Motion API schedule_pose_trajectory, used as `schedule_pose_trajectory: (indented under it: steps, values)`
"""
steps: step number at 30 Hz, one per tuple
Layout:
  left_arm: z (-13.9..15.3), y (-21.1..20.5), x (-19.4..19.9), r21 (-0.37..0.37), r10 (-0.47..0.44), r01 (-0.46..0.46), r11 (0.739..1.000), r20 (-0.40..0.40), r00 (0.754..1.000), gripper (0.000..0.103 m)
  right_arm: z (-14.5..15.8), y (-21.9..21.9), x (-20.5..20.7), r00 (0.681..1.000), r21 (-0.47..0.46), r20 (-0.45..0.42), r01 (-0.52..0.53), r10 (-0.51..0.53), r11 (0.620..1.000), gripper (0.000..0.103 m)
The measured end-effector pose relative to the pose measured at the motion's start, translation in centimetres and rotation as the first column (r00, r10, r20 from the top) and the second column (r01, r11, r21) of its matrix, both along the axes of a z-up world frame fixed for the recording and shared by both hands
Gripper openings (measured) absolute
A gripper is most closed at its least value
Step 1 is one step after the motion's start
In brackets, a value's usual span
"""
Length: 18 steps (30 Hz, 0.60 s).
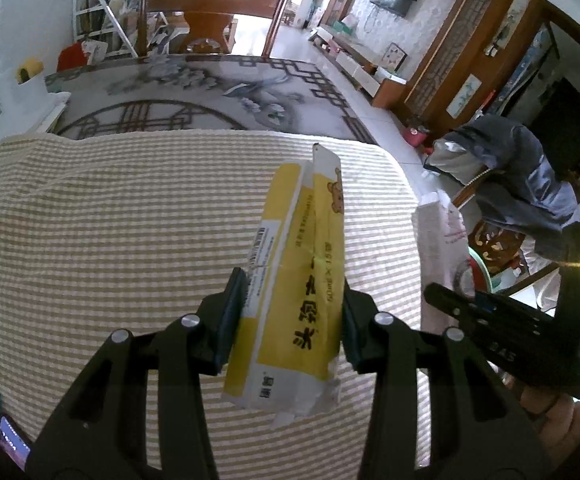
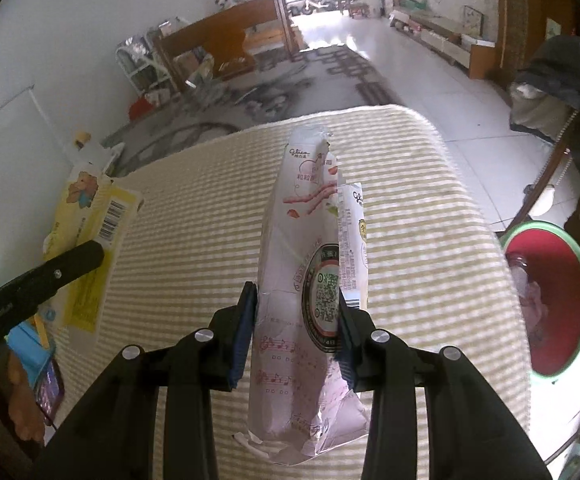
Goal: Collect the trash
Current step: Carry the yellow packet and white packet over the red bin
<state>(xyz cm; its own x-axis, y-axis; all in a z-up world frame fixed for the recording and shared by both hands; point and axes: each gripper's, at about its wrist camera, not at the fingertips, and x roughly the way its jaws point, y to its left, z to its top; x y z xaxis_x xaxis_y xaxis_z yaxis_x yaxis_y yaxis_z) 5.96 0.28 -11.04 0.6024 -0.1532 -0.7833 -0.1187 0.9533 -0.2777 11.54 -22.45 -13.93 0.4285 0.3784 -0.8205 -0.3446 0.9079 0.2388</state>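
The left gripper (image 1: 290, 312) pinches a flattened yellow and white box (image 1: 293, 280) between its pads, the carton standing nearly upright with its printed face toward the camera and its torn lower end hanging below the fingers, clear of the striped cloth (image 1: 110, 240) that covers the table beneath. The right gripper (image 2: 297, 328) is clamped on a crumpled pink snack box (image 2: 309, 260) (the brand name Glico shows near its top), which likewise sticks up and forward from the fingers, with its ragged bottom edge dangling just over the same cloth. In the right wrist view the yellow box appears again at the left edge, held by the other tool's dark finger, well apart from the pink one. To the right of the table, lower than its top, stands a red bin with a green rim (image 2: 549, 304), with some pale rubbish visible inside; the table's rounded corner lies between it and the pink box. Beyond the table are a grey patterned rug (image 1: 210, 100), a wooden chair (image 1: 210, 16) and a chair draped with a dark jacket (image 1: 529, 176).
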Motion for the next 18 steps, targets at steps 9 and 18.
schedule_pose_trajectory:
  steps: [9,18]
  values:
    - [0.8,-2.7,0.3,0.003,-0.055,0.055,0.999,0.019,0.998,0.041,0.6,-2.8,-0.1,0.998,0.020,0.013,0.062,-0.062,0.998,0.035]
    - [1.0,-5.2,0.5,0.001,-0.075,0.075,0.997,0.021,0.997,0.041,0.8,-5.3,-0.7,0.997,0.021,0.015,0.075,-0.076,0.997,0.036]
